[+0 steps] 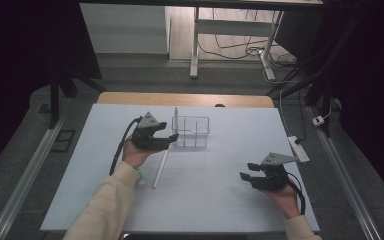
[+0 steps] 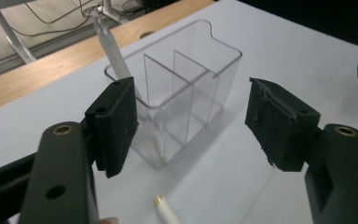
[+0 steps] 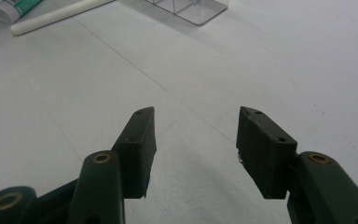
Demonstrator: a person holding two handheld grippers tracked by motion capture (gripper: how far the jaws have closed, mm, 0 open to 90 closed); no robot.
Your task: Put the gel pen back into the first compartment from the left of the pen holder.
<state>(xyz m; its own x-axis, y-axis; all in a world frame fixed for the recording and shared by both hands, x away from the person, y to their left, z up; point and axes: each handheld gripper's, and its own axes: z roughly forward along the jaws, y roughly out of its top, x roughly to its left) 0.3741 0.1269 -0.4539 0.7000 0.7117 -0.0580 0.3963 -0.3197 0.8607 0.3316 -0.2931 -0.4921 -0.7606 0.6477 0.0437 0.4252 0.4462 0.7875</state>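
Note:
A clear plastic organizer (image 1: 191,131) with several compartments stands at the middle back of the white table (image 1: 220,200). A slim translucent pen (image 1: 176,117) leans upright in its left end. My left gripper (image 1: 169,140) hovers just left of the organizer with its jaws open and nothing between them. In the left gripper view the organizer (image 2: 186,93) and pen (image 2: 114,56) sit just beyond the pads (image 2: 116,126). A long white stick (image 1: 160,167) lies on the table under the left hand. My right gripper (image 1: 246,170) rests open at the front right over bare table (image 3: 196,144).
A small tube with a green label (image 3: 14,8) lies beside the near end of the white stick (image 3: 56,16). A white power strip (image 1: 298,148) lies at the table's right edge. A wooden table edge (image 1: 185,99) runs behind, with desk legs and cables on the floor beyond.

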